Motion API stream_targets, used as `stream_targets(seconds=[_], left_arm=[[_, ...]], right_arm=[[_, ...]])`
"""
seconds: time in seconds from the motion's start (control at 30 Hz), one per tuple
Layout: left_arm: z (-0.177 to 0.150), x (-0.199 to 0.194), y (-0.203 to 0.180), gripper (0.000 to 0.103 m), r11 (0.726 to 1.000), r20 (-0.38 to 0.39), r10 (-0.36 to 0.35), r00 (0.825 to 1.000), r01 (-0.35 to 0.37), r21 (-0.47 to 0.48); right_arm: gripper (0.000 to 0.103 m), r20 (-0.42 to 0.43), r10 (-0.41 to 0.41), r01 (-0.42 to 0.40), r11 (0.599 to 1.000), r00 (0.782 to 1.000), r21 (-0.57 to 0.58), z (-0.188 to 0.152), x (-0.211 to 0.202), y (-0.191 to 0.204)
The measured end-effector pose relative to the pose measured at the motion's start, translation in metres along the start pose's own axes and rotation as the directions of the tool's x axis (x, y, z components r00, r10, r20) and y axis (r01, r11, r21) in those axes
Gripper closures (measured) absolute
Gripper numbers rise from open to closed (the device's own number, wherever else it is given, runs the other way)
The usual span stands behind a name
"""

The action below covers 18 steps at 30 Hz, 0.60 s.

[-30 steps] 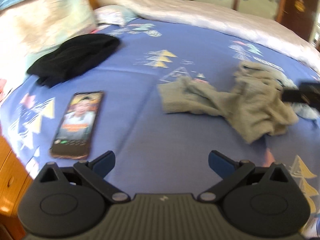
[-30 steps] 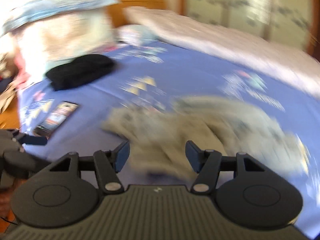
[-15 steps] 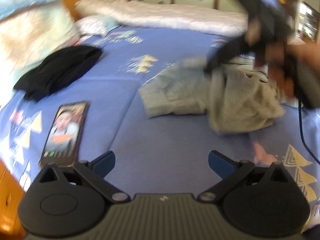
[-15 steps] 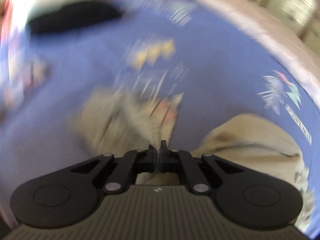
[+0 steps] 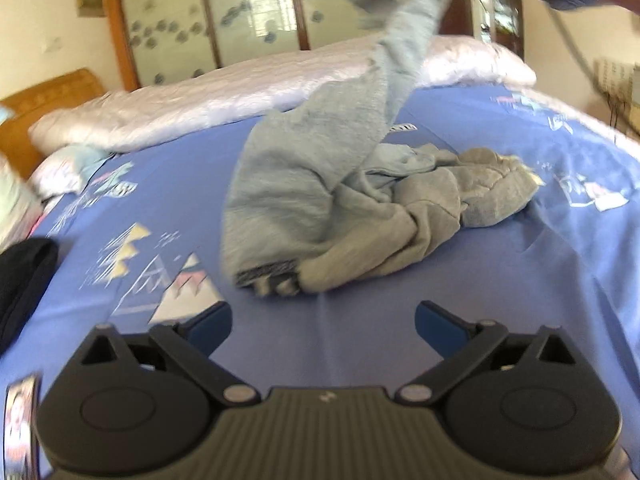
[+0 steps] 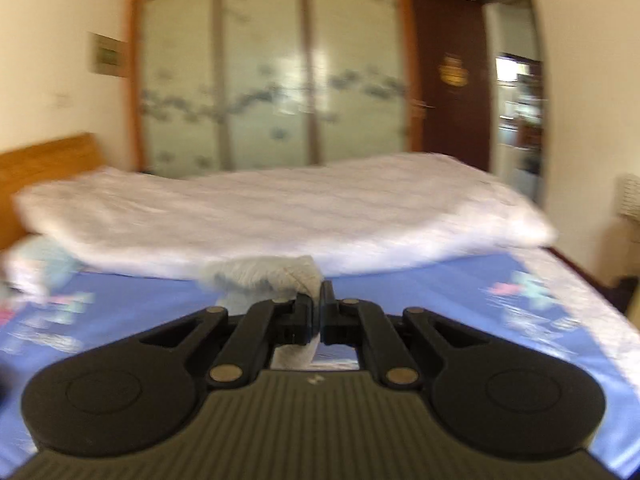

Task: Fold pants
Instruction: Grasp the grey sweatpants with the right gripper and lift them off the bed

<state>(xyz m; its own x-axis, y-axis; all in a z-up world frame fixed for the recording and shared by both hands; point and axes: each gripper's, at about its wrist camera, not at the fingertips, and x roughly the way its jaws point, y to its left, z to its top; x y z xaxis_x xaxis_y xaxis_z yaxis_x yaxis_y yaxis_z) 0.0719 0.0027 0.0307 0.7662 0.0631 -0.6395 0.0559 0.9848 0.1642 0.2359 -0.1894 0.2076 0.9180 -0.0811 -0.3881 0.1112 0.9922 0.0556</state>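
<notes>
1. Right tongs (image 6: 317, 322) are pinching a bit of the grey pants (image 5: 340, 184), fingers pressed together on the cloth, w/ one leg hanging up off the bed (image 5: 520, 280).
2. Rest of the pants is lying bunched mid-bed, nearer the far edge.
3. Left tongs (image 5: 323, 320) are hovering spread wide over the sheet, just short of the pants.
4. Black garment (image 5: 24, 276) & phone (image 5: 20, 420) are sitting at the bed's left edge; white quilt (image 5: 200, 108) along the far edge.
</notes>
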Motion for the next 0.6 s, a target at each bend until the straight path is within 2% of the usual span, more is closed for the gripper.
stream_targets(seconds=[0.1, 0.13, 0.17, 0.2, 0.27, 0.33, 0.37, 0.43, 0.53, 0.6], left_arm=[[0.012, 0.031, -0.014, 0.009, 0.998, -0.001, 0.038, 0.999, -0.038, 0.051], [0.014, 0.039, -0.015, 0.009, 0.996, 0.000, 0.058, 0.998, -0.058, 0.068], [0.017, 0.048, -0.017, 0.009, 0.993, -0.001, 0.078, 0.997, -0.078, 0.089], [0.020, 0.057, -0.020, 0.012, 0.991, -0.006, 0.088, 0.996, -0.087, 0.103], [0.026, 0.076, -0.026, 0.026, 0.989, -0.030, 0.086, 0.996, -0.081, 0.121], [0.031, 0.095, -0.030, 0.059, 0.988, -0.066, 0.088, 0.994, -0.079, 0.135], [0.033, 0.104, -0.031, 0.066, 0.987, -0.080, 0.097, 0.992, -0.086, 0.137], [0.038, 0.110, -0.026, 0.091, 0.990, -0.094, 0.099, 0.991, -0.088, 0.113], [0.049, 0.092, -0.001, 0.093, 0.998, -0.071, 0.060, 0.996, -0.059, 0.009], [0.056, 0.074, 0.011, 0.093, 0.996, -0.024, 0.091, 0.996, -0.091, 0.005]], right_arm=[[0.092, -0.098, -0.093, 0.092, 0.996, 0.991, -0.016, -0.037, 0.024, -0.041], [0.088, -0.135, -0.099, 0.100, 0.995, 0.986, -0.004, -0.048, 0.030, -0.052], [0.077, -0.199, -0.088, 0.093, 0.995, 0.976, 0.018, -0.064, 0.037, -0.066], [0.071, -0.245, -0.064, 0.078, 0.996, 0.967, 0.047, -0.076, 0.040, -0.076], [0.056, -0.282, 0.014, 0.020, 0.993, 0.959, 0.116, -0.106, 0.035, -0.091], [0.048, -0.312, 0.102, -0.055, 0.986, 0.944, 0.155, -0.131, 0.028, -0.091], [0.045, -0.328, 0.149, -0.095, 0.980, 0.933, 0.176, -0.145, 0.023, -0.092], [0.035, -0.357, 0.187, -0.123, 0.973, 0.915, 0.193, -0.161, 0.027, -0.081], [0.030, -0.406, 0.150, -0.073, 0.977, 0.902, 0.199, -0.185, 0.029, -0.078], [0.050, -0.432, 0.195, -0.068, 0.954, 0.881, 0.291, -0.194, 0.043, -0.077]])
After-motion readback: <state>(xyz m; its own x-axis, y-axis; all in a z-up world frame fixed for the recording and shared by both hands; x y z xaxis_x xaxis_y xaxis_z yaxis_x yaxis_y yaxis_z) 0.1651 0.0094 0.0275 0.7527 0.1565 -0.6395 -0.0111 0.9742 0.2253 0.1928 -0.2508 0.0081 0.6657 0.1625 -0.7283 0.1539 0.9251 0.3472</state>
